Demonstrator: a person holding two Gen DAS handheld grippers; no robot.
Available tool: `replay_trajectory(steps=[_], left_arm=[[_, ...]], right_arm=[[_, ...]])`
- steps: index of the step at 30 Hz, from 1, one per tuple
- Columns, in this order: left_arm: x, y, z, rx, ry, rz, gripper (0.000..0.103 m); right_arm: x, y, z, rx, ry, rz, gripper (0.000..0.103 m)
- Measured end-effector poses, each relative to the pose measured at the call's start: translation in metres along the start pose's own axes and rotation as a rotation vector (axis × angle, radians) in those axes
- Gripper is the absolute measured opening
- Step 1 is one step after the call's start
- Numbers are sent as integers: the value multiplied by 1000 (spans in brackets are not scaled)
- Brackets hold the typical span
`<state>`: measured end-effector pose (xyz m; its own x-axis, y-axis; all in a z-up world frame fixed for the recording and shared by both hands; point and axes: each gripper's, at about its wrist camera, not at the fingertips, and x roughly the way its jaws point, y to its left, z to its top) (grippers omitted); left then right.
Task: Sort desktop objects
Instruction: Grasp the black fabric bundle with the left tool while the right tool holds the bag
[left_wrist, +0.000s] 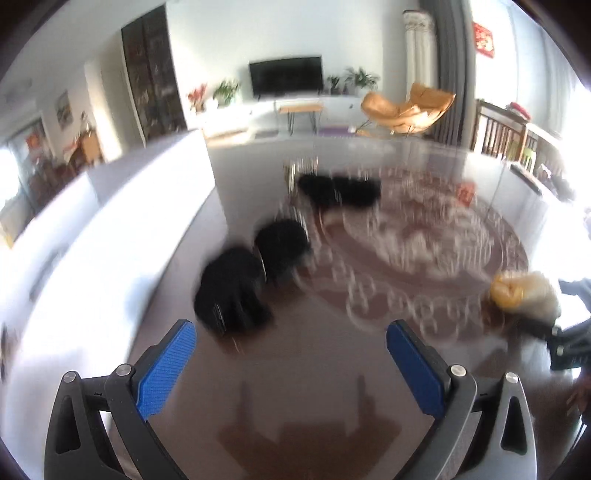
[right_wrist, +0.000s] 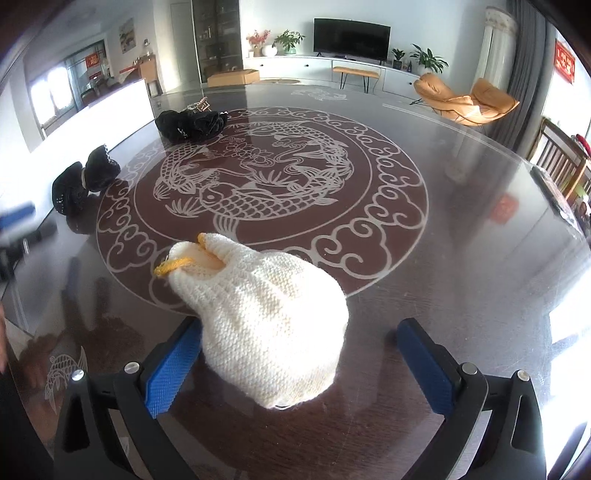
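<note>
Both grippers sit over a dark brown round table (right_wrist: 461, 229) with a glass top etched with a koi-and-cloud pattern (right_wrist: 258, 177). Right gripper (right_wrist: 299, 354): jaws spread wide, nothing clamped. A cream knitted pouch (right_wrist: 266, 321) with a yellow drawstring (right_wrist: 173, 266) lies on the glass between the blue pads; its left side looks to be touching or just beside the left pad (right_wrist: 173, 369), while the right pad (right_wrist: 424, 365) stands apart from it. The pouch's open mouth points away from the camera, toward the table centre. Left gripper (left_wrist: 291, 369): jaws also released and wide apart, holding nothing, with bare tabletop between the blue pads (left_wrist: 166, 369). That view is motion-blurred, so fine detail is unreadable. Just ahead of the left gripper's left pad is a pair of small black fuzzy items (left_wrist: 251, 280), two lumps side by side and touching, near the table's left edge; the exact type cannot be told, maybe small shoes or scrunchies. Farther back is a second black fabric item (left_wrist: 340, 192) with a gold-coloured metal piece (left_wrist: 299, 173) just behind it. In the right wrist view that far black item (right_wrist: 192, 123) reads as ruffled cloth and lies at the outer ring of the etched pattern, well apart from the pouch. The pouch also shows at the right edge of the left wrist view (left_wrist: 524, 295), blurred. Background: TV (right_wrist: 351, 37), tan lounge chair (right_wrist: 465, 99), potted plants (right_wrist: 290, 40).
</note>
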<state>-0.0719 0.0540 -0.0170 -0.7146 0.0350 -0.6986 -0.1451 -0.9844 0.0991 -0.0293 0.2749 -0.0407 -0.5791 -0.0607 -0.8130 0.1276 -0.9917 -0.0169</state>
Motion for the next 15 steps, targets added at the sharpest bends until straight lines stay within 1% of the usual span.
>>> replay_trajectory(steps=[4,5,7,11,12,13,14,15], left_arm=[[29,8,34,70,91,-32,103],[41,10,42,82,114,-20,103],[55,13,45,87,146,-17,103],[89,18,43,92,230,-71,103],[93,16,40,100,239,-87,103],[94,15,37,109,235,-102,99],[90,13,35,105,209,-127,83],[86,12,33,94,195,-143,63]], right_arm=[[0,0,0,0,0,0,103],[0,0,0,0,0,0,103],[0,0,0,0,0,0,103],[0,-1,0,0,0,0,103],[0,0,0,0,0,0,103],[0,0,0,0,0,0,103],[0,0,0,0,0,0,103],[0,0,0,0,0,0,103]])
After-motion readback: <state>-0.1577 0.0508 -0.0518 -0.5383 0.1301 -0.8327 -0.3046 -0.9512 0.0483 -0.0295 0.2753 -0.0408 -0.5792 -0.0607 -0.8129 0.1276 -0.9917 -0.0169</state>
